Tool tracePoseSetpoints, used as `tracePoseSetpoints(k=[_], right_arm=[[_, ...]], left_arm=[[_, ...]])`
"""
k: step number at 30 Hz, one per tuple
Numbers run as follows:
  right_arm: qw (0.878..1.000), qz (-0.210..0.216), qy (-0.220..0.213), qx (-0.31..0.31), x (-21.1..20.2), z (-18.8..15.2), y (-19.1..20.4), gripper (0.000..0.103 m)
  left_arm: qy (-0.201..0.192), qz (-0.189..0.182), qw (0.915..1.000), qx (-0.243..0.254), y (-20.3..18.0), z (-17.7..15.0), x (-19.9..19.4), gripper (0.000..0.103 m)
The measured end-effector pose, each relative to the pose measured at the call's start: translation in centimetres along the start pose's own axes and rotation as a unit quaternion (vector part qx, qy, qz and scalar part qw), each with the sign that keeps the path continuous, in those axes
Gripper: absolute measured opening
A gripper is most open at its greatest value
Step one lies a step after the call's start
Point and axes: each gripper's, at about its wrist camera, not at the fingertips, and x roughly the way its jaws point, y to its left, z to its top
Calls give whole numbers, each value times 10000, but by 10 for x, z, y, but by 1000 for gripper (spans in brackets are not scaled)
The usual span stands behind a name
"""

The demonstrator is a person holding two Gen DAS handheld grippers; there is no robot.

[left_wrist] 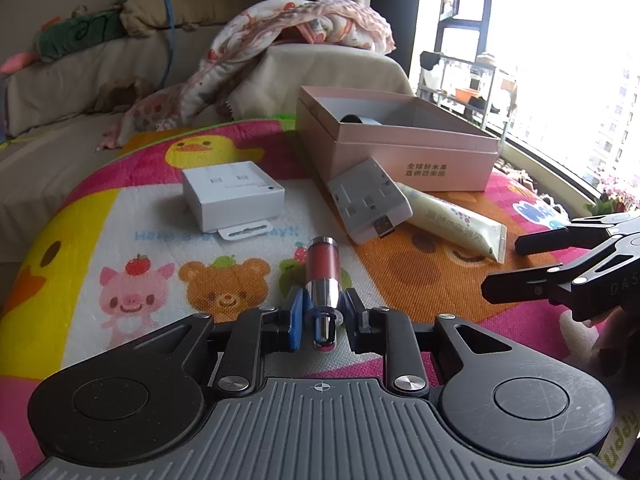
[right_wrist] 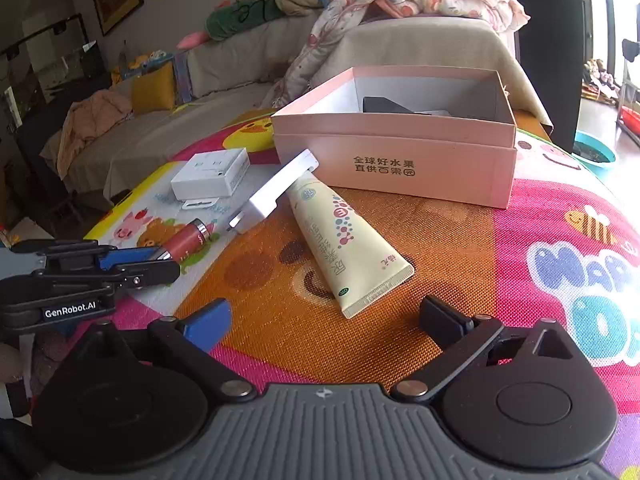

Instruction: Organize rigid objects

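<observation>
The red-and-chrome cylinder (left_wrist: 322,276), possibly a lipstick or small atomiser (too blurred to say which), is lying along the axis of the left tool (left_wrist: 325,312), chrome end toward the camera, red body pointing away over the cartoon mat (left_wrist: 120,216). The left tool's jaws are sitting narrow on either side of the chrome end; the blue pad (left_wrist: 297,316) is touching or nearly touching it, and in the right wrist view the cylinder (right_wrist: 185,240) is projecting from those jaws just above the mat. Judged: the grasp is being made or has just closed.

To do the step well, the person is best gripping squarely on the chrome collar, since the smooth round barrel is likely to roll or squirt forward under a skewed pinch. The lift should clear the box wall before moving across.

The pink box (left_wrist: 400,148) is standing open, well apart and to the right, with a dark object already inside. Between cylinder and box, a grey USB adapter (left_wrist: 366,200) is leaning against the box front, with a cream tube (left_wrist: 452,220) lying just beside it. A white carton (left_wrist: 234,196) is sitting to the left. The right tool (right_wrist: 326,322) is hovering wide open near the tube's crimped end and is sitting in the left tool's likely path.
</observation>
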Motion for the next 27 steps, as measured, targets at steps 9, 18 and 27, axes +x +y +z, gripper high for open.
tracePoseSetpoints(k=[9, 18, 27], right_arm=[[9998, -28, 71, -164, 2, 0, 3, 103], [9998, -22, 54, -180, 0, -1, 3, 103], [9999, 4, 10, -108, -1, -1, 1, 103]], left_arm=[[-1, -32, 10000, -43, 2, 0, 0, 25], [7, 107, 9999, 99, -4, 2, 2, 25], [-62, -210, 9993, -310, 6, 9, -1, 25]])
